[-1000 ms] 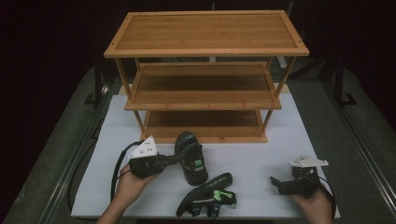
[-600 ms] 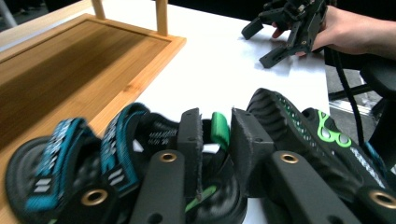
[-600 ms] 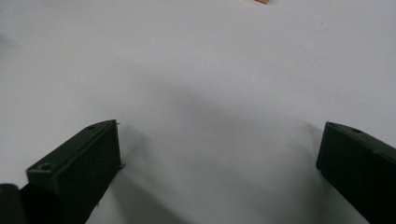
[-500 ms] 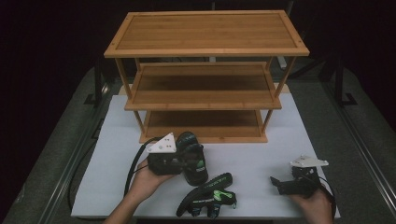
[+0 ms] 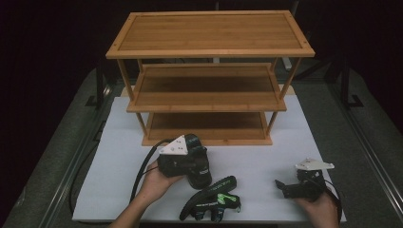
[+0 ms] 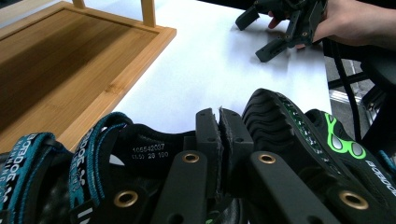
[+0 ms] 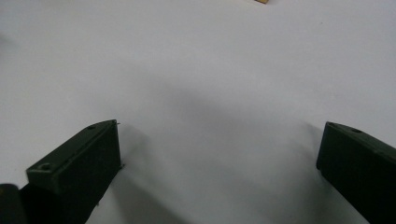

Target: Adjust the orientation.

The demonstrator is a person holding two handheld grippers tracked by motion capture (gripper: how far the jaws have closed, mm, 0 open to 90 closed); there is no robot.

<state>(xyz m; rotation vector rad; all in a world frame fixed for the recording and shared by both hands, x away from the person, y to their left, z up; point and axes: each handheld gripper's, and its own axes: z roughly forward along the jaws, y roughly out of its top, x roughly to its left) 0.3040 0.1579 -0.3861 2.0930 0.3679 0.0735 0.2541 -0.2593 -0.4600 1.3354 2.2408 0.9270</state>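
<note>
Pinching the collar of the upright shoe point(image 5: 197, 161) w/ jaws nearly shut, having just closed, the left tongs point(image 6: 219, 135) held it at 6 o'clock of the shelf point(image 5: 209, 52), prob. to lift it in, while right tongs point(image 5: 287, 186) rested wide, empty on the counter point(image 5: 266, 161).

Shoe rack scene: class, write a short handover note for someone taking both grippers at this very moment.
Left gripper: jaws have just closed, apparently pinching the rim of the upright shoe on the white mat.
Right gripper: open, holding nothing, low over the mat.
Second shoe: lying on its side at the mat's near edge, untouched.
Bamboo rack: all three shelves bare.
Done: first shoe gripped.
Left: probably lift it onto a shelf, then fetch the second shoe.
</note>
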